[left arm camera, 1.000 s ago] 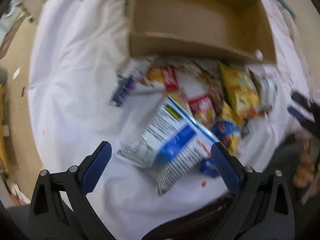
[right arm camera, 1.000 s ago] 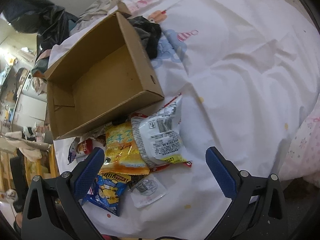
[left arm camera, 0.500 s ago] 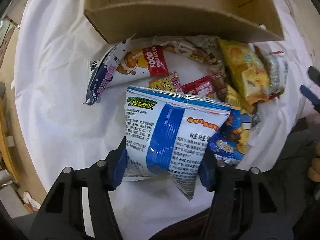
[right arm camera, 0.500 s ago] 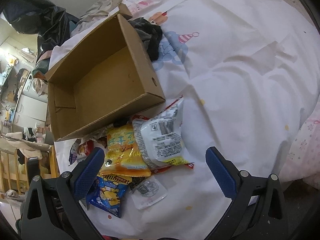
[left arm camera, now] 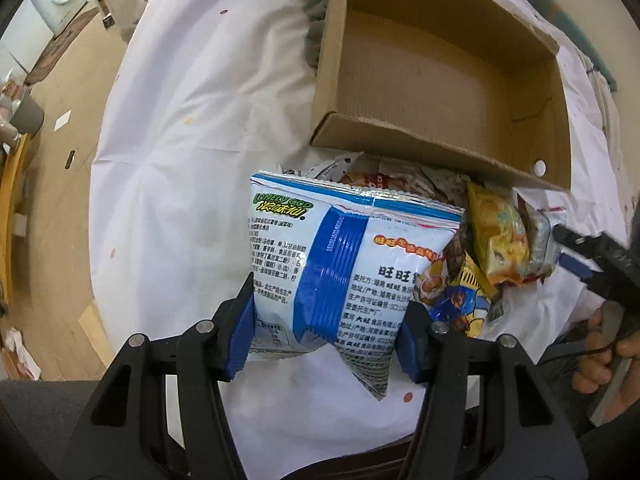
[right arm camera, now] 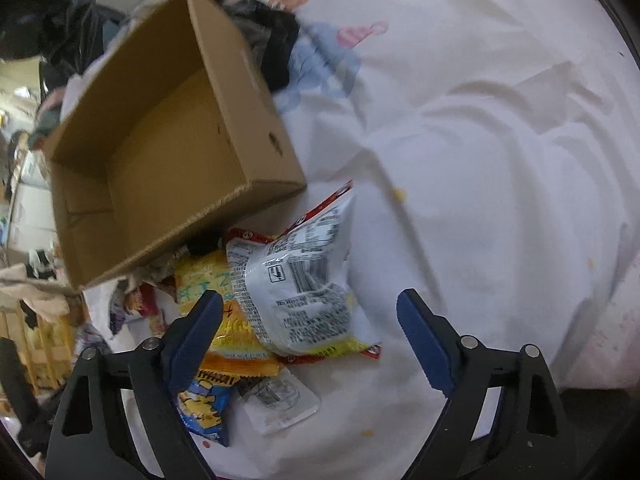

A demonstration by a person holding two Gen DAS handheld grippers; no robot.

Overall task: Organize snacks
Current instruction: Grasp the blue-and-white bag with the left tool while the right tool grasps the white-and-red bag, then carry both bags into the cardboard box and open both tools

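My left gripper [left arm camera: 326,336] is shut on a blue and white snack bag [left arm camera: 340,264] and holds it above the white sheet, in front of the open cardboard box [left arm camera: 436,80]. A heap of snack packs lies against the box's near wall, a yellow pack [left arm camera: 496,236] among them. In the right wrist view my right gripper [right arm camera: 310,344] hangs over the heap with its jaws closing. A white and silver pack [right arm camera: 300,284] lies between the blue pads, which do not press on it. The yellow pack [right arm camera: 224,320] and a blue pack [right arm camera: 204,404] lie by the left pad.
The box [right arm camera: 160,140] has nothing in it. A dark cloth [right arm camera: 276,48] lies behind its far corner. A white sheet [right arm camera: 480,160] covers the surface, which drops off at the left edge [left arm camera: 100,168] to a wooden floor. A person's hand [left arm camera: 608,352] holds the right gripper's handle.
The left gripper shut on the blue and white bag and lifted it clear of the heap, toward the box. The right gripper sank toward the white and silver pack and its jaws narrowed.
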